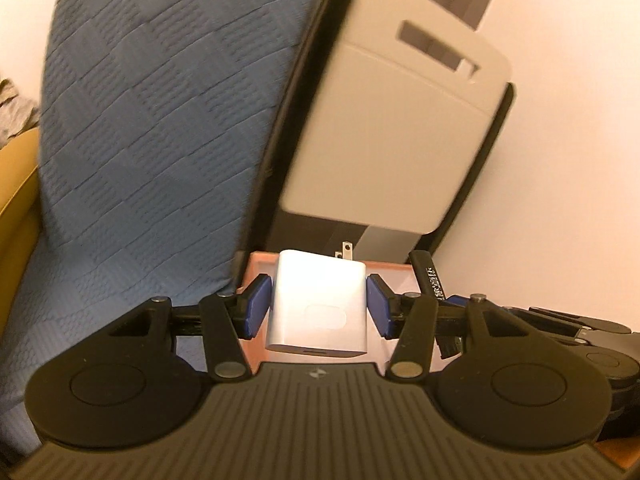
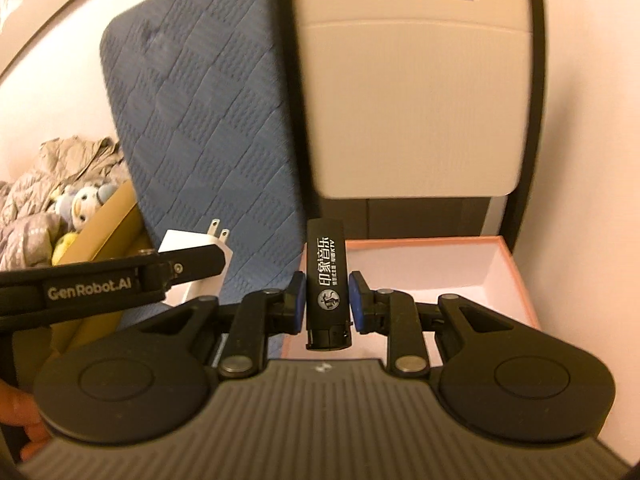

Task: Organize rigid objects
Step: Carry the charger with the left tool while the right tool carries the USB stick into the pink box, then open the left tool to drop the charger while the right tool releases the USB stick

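My left gripper (image 1: 318, 306) is shut on a white plug-in charger (image 1: 318, 304), its blue pads pressing both sides; two metal prongs stick out at the far end. In the right wrist view the same charger (image 2: 188, 246) shows at the left, held above the blue cushion. My right gripper (image 2: 323, 303) is shut on a black lighter (image 2: 326, 280) with white print, held upright. The lighter (image 1: 430, 276) also appears at the right of the left wrist view. Both are held above an open pink box (image 2: 516, 276) with a pale inside, whose edge (image 1: 394, 270) shows behind the charger.
A blue quilted cushion (image 2: 200, 120) stands to the left of the box. Behind the box rises a beige panel (image 2: 420, 100) with a slot handle in a black frame. At far left a yellow cardboard box (image 2: 106, 220) holds plush toys, with a grey jacket beside it. Pale wall on the right.
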The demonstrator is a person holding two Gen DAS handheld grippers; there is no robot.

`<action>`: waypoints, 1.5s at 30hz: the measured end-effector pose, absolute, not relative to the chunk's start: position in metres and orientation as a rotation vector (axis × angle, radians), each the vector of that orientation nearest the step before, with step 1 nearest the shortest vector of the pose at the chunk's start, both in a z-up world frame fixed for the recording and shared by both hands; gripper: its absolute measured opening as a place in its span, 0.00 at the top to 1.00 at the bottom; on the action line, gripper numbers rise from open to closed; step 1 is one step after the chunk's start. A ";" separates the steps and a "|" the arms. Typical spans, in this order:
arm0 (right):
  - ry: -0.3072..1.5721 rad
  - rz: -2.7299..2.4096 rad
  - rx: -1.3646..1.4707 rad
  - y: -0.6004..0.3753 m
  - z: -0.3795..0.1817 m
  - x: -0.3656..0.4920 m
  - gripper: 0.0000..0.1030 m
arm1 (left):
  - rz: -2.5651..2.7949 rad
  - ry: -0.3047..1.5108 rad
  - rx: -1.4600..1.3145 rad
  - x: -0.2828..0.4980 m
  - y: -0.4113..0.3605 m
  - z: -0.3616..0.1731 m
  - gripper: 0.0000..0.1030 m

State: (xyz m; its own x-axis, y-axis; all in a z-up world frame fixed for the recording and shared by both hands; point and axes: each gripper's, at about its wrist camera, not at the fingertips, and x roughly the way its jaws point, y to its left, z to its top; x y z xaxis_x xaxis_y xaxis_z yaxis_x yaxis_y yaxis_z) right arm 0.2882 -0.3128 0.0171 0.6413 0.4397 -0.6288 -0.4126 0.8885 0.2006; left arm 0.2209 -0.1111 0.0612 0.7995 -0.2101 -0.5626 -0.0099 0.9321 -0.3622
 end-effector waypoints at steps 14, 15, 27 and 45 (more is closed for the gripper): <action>0.812 0.382 0.063 -0.380 -0.033 0.308 0.74 | -0.148 0.723 -0.318 0.255 -0.193 0.018 0.44; 0.824 0.377 0.064 -0.382 -0.040 0.310 0.74 | -0.147 0.735 -0.312 0.257 -0.198 0.012 0.44; 1.017 0.343 0.083 -0.400 -0.135 0.322 0.74 | -0.142 0.895 -0.292 0.284 -0.223 -0.062 0.44; 1.150 0.316 0.126 -0.406 -0.196 0.331 0.73 | -0.159 1.023 -0.276 0.288 -0.246 -0.109 0.44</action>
State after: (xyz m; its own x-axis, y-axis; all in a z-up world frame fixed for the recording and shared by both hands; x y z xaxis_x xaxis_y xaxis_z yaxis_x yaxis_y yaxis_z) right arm 0.3313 -0.4058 -0.1958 0.3706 0.3092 -0.8758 -0.1813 0.9489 0.2583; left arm 0.2884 -0.2455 -0.1092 0.5137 -0.2582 -0.8182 0.0017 0.9540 -0.3000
